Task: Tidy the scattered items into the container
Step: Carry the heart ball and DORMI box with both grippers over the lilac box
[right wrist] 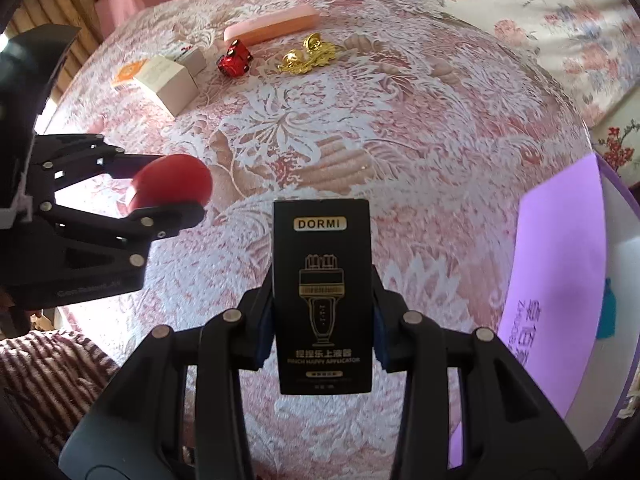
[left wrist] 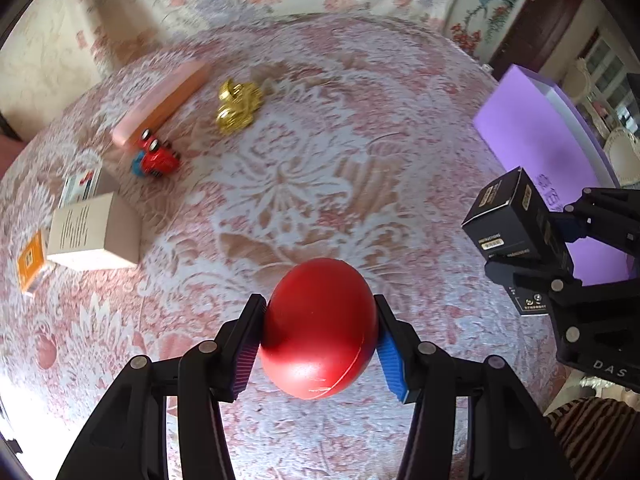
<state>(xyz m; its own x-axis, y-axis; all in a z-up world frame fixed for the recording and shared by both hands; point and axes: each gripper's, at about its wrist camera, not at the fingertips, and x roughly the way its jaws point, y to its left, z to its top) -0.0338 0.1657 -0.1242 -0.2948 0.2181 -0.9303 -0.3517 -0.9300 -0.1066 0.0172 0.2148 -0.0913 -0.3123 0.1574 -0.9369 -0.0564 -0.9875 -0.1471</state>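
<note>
In the left wrist view, the left gripper (left wrist: 320, 332) fills the lower centre of the frame, its fingers (left wrist: 390, 354) pinching a red ball (left wrist: 318, 328) from both sides above the table (left wrist: 320, 168), which wears a pink and white floral lace cloth. At the right edge, the right gripper (left wrist: 532, 248) pinches a black box (left wrist: 508, 216) in front of the purple container (left wrist: 548, 140). In the upper left of the frame lie a gold ornament (left wrist: 238, 106), a red toy car (left wrist: 154, 158), a pink case (left wrist: 160, 102), a beige carton (left wrist: 94, 230) and an orange packet (left wrist: 30, 260), all well apart from the container.

In the right wrist view, the black box stands upright at the centre, clamped at its lower sides by the right gripper's fingers (right wrist: 378, 320). The left gripper with the red ball sits at the left edge. The purple container occupies the right edge, its wall (right wrist: 560, 280) printed with characters. The scattered items cluster at the upper left of the table.
</note>
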